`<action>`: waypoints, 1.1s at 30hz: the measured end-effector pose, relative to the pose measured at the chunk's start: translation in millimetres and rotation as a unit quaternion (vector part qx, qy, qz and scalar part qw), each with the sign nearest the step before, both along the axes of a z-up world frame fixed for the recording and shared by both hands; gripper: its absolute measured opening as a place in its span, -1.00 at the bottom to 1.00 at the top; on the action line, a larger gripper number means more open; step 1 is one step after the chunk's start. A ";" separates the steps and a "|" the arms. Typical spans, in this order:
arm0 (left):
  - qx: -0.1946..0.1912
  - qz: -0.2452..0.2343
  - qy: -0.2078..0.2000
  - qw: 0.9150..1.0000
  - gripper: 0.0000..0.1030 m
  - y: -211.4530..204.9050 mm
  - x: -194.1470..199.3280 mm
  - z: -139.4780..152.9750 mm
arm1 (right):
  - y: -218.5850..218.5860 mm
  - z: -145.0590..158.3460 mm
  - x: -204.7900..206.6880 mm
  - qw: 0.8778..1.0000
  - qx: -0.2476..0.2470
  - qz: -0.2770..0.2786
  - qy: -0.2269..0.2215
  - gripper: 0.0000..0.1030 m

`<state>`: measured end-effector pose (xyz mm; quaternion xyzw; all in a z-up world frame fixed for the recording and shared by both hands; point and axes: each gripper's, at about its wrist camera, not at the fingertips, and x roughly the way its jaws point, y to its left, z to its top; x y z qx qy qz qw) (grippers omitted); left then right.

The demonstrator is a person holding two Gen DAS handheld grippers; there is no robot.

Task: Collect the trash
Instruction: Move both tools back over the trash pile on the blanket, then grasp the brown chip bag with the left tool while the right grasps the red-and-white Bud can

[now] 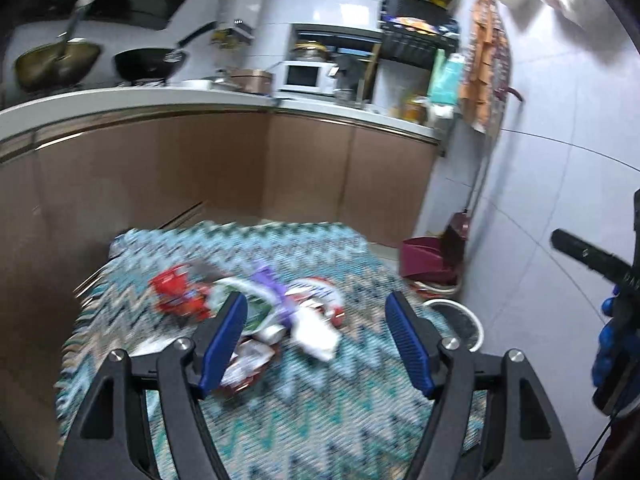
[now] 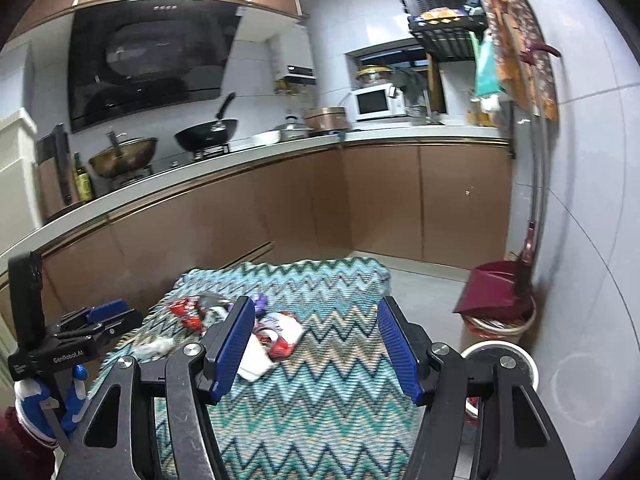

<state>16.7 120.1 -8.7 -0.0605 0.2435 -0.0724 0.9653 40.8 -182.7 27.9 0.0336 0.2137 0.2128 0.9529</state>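
A heap of crumpled wrappers lies on a table under a teal zigzag cloth (image 1: pixel 320 400): a red packet (image 1: pixel 180 292), a purple strip (image 1: pixel 276 296), a white and red wrapper (image 1: pixel 320 320). My left gripper (image 1: pixel 316 344) is open and empty, just above and in front of the heap. In the right wrist view the same heap (image 2: pixel 276 336) lies ahead on the cloth (image 2: pixel 312 408). My right gripper (image 2: pixel 316 348) is open and empty, to the right of the heap. The left gripper (image 2: pixel 96 320) shows at the left edge there.
A white round bin (image 2: pixel 504 360) stands on the floor right of the table, with a maroon dustpan and broom (image 2: pixel 500 292) by the wall. Brown cabinets and a worktop (image 2: pixel 240 152) with pans and a microwave run behind.
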 end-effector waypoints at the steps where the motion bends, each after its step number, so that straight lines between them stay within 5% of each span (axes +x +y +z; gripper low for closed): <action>1: -0.002 0.010 0.004 1.000 0.36 9.5 -3.4 -3.1 | 3.6 0.0 0.3 1.000 0.001 0.005 0.000 0.18; 13: -0.047 0.080 0.069 0.993 0.36 76.2 -4.6 -61.5 | 32.0 -33.0 31.0 0.998 0.003 0.052 0.046 0.18; 23: -0.081 0.094 0.147 0.981 0.36 85.6 37.9 -120.5 | 46.6 -93.9 88.8 0.990 0.004 0.067 0.124 0.18; 33: -0.108 0.117 0.193 0.968 0.35 92.2 81.3 -150.1 | 67.0 -135.8 140.8 0.982 -0.007 0.084 0.169 0.18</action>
